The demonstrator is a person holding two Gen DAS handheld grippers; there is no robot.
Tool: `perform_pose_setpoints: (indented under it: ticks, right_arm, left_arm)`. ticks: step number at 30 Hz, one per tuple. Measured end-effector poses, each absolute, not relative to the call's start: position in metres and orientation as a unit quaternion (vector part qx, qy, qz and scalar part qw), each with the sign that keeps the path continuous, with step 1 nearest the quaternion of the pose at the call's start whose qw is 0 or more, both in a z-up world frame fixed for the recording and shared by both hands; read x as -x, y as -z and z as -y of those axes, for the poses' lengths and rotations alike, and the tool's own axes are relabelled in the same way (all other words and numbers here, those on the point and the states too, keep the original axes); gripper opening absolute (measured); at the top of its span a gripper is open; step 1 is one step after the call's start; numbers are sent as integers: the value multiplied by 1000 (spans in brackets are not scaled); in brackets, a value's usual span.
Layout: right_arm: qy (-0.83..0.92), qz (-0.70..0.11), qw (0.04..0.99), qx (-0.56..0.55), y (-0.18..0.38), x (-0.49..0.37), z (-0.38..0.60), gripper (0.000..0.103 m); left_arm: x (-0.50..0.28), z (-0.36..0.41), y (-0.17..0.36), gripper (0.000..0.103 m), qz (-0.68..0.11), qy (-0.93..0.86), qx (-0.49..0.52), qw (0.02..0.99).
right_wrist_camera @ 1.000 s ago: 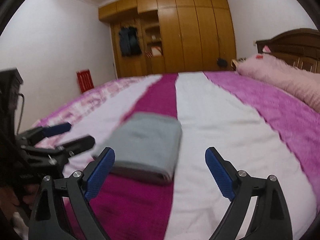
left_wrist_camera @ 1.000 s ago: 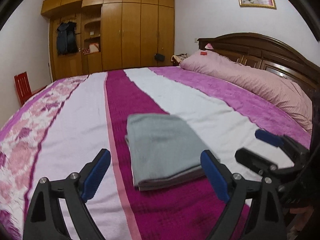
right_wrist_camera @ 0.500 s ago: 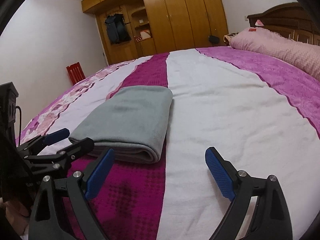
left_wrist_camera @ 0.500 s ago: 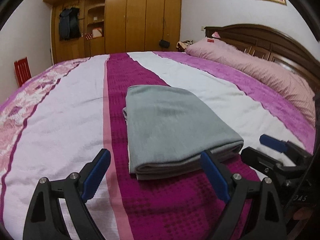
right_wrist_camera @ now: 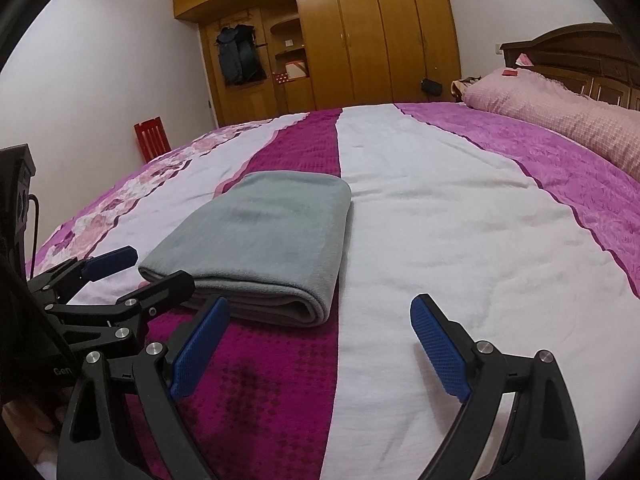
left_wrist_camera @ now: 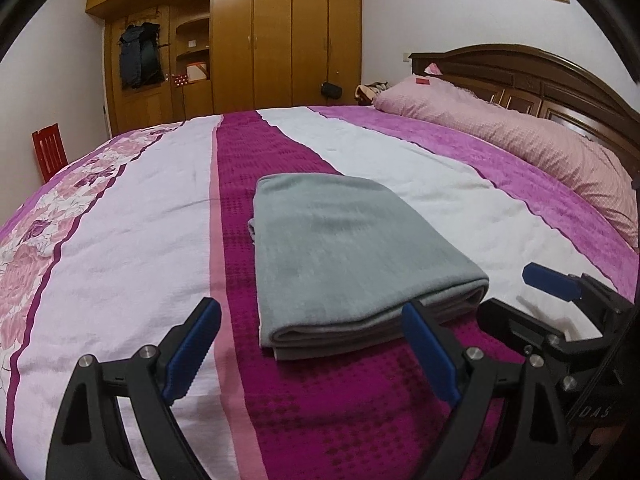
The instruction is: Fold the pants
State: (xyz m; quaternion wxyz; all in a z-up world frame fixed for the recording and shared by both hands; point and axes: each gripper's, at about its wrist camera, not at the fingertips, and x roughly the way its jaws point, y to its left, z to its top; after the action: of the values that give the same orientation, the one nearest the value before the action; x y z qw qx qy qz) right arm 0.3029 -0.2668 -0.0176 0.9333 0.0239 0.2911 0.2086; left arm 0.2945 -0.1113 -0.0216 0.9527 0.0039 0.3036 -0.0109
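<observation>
Resting folded on the bedspread, grey pants; both tools released; lettering unreadable.

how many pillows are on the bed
1 visible: a long pink checked fabric pillow lying along the dark wooden headboard on the right side of the striped purple and white bedspread. Its far end runs out of frame, so another may be hidden.

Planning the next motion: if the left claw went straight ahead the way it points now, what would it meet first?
Most likely the near folded edge of the grey folded pants, which lies between the open left claw fingers on the bed. Its height above the bedspread is unclear.
</observation>
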Motion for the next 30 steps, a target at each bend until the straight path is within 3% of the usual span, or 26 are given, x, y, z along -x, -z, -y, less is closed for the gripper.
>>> perform_pose_setpoints:
  ticks: [30]
  right_arm:
    - [-208,-294,933,-24,17,-303,266,92]
  left_arm:
    - [-296,114,22,94,-307,8,-12,952]
